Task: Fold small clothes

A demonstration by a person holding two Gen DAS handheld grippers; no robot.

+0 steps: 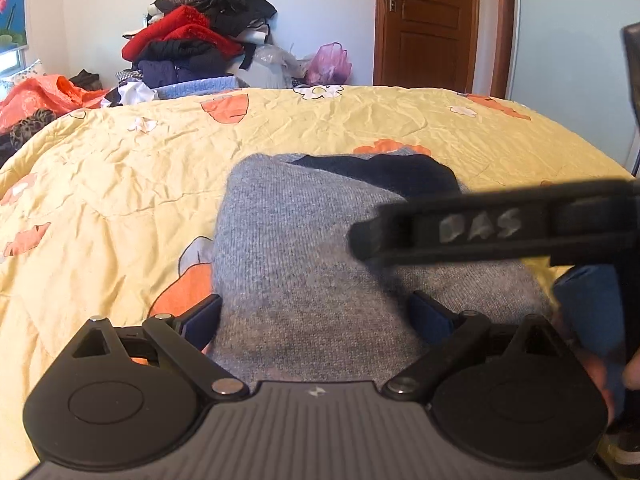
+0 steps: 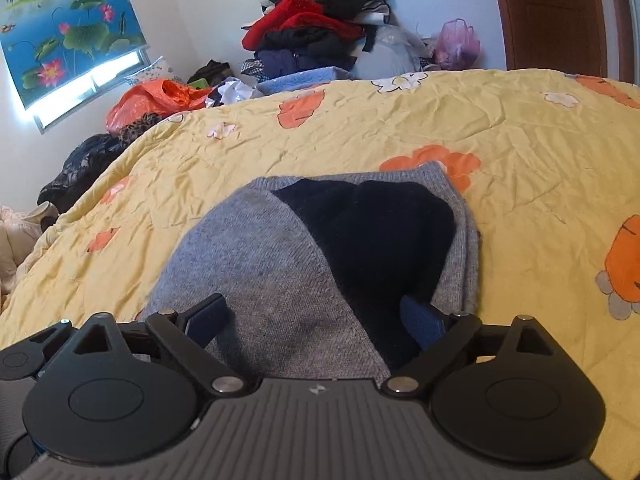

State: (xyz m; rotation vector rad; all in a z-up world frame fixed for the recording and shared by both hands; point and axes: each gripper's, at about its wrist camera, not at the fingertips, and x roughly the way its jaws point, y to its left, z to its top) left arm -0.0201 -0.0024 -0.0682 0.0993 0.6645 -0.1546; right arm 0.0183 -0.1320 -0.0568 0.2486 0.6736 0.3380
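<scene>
A small grey knitted garment [image 1: 296, 248] with a dark navy part [image 1: 384, 174] lies partly folded on the yellow flowered quilt [image 1: 120, 168]. My left gripper [image 1: 316, 316] is open, its blue-padded fingers [image 1: 200, 318] spread over the garment's near edge. My right gripper [image 2: 316, 316] is open too, fingers astride the grey [image 2: 256, 264] and navy [image 2: 376, 232] cloth. In the left wrist view the right gripper's black body crosses over the garment from the right [image 1: 480, 228].
A tall pile of red, black and blue clothes [image 1: 196, 40] stands behind the bed. An orange bag [image 2: 156, 98] and dark clothes lie at the far left. A brown door [image 1: 428, 20] is at the back right, a pink bag [image 1: 330, 64] beside it.
</scene>
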